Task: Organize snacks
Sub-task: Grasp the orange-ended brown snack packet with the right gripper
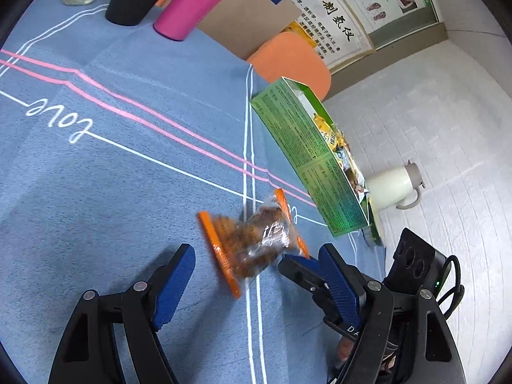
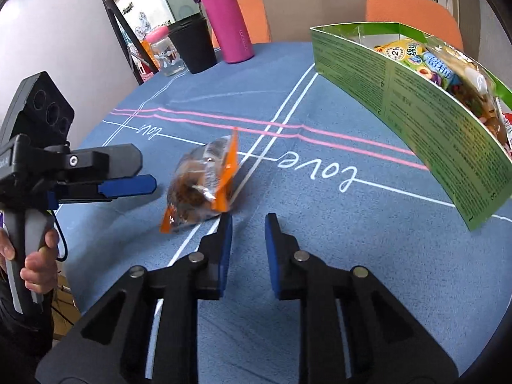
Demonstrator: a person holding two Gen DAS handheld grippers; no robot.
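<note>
Basically one snack packet (image 2: 200,185) lies on the tablecloth (image 2: 288,256), apart from the green box (image 2: 416,102). Light, crinkly, slippery; pinch an orange sealed edge. Left gripper (image 1: 256,256) and right gripper (image 2: 248,220) both apart, empty.

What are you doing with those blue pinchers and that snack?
A person holds a gripper in each hand. One snack packet lies on the blue tablecloth. The left gripper is open around it, and the right gripper is open just beside it. Other snacks already sit in the green box.
</note>
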